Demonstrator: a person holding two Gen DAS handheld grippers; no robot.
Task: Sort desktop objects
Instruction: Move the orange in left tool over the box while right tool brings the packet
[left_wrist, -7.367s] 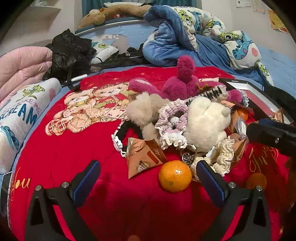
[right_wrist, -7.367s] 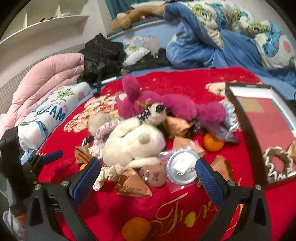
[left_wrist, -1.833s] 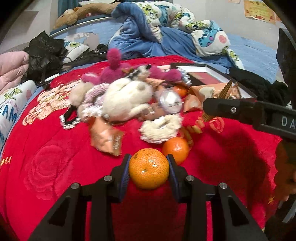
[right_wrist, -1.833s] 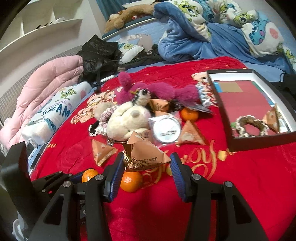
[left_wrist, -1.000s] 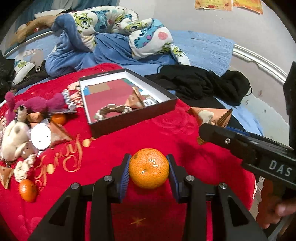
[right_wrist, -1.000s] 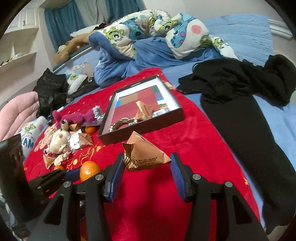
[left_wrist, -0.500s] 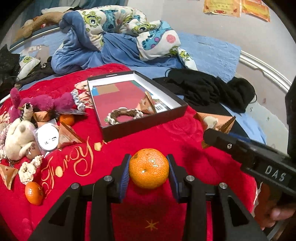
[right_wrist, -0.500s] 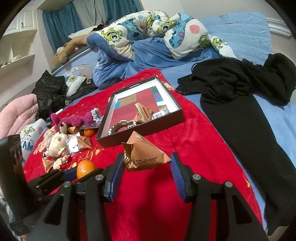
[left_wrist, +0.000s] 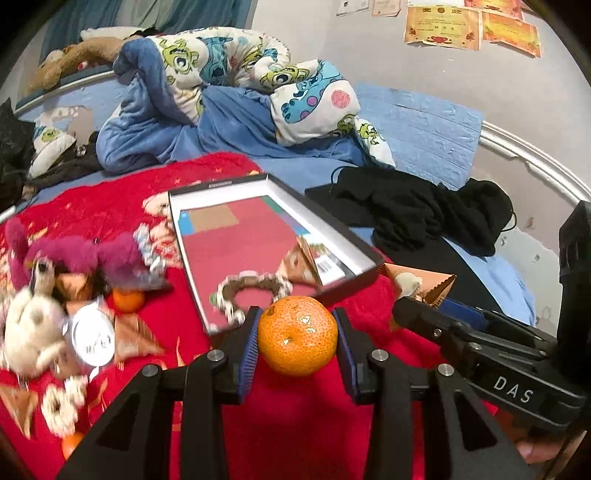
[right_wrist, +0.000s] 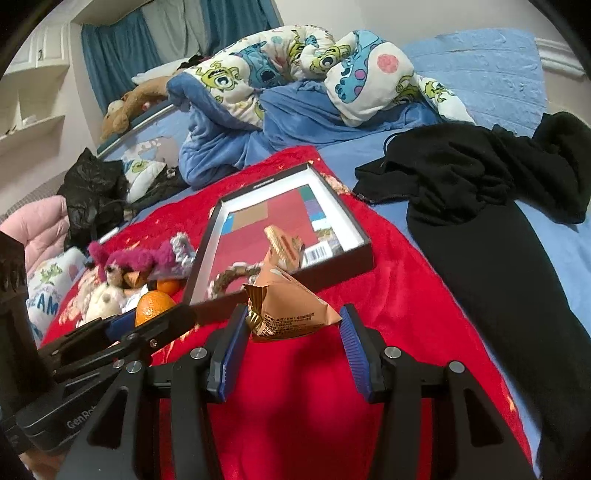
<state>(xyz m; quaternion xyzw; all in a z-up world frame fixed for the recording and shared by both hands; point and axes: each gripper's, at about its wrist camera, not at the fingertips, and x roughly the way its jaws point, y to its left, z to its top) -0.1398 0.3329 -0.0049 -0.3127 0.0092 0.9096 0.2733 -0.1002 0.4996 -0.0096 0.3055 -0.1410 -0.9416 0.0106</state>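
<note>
My left gripper (left_wrist: 297, 341) is shut on an orange mandarin (left_wrist: 297, 341), held above the red blanket just in front of the black box (left_wrist: 360, 247). A brown triangular snack packet (right_wrist: 291, 314) is clamped in my right gripper (right_wrist: 291, 325), also near the box's (right_wrist: 332, 273) front wall. The box holds a braided ring (left_wrist: 255, 286) and another brown packet (left_wrist: 301, 262). In the right wrist view the left gripper (right_wrist: 155, 314) shows at the left with the mandarin (right_wrist: 153, 301). In the left wrist view the right gripper (left_wrist: 439, 314) shows at the right with its packet (left_wrist: 417, 282).
A pile of plush toys (left_wrist: 74, 258), packets, a round tin (left_wrist: 92, 338) and two loose mandarins (left_wrist: 127, 299) lies left of the box. Black clothing (right_wrist: 491, 192) lies right of the red blanket (right_wrist: 314, 406). A blue cartoon quilt (left_wrist: 229, 88) is heaped behind.
Both grippers have moved closer to the black box, which now looms larger in both views. Each keeps its hold, the left on the mandarin and the right on the packet.
</note>
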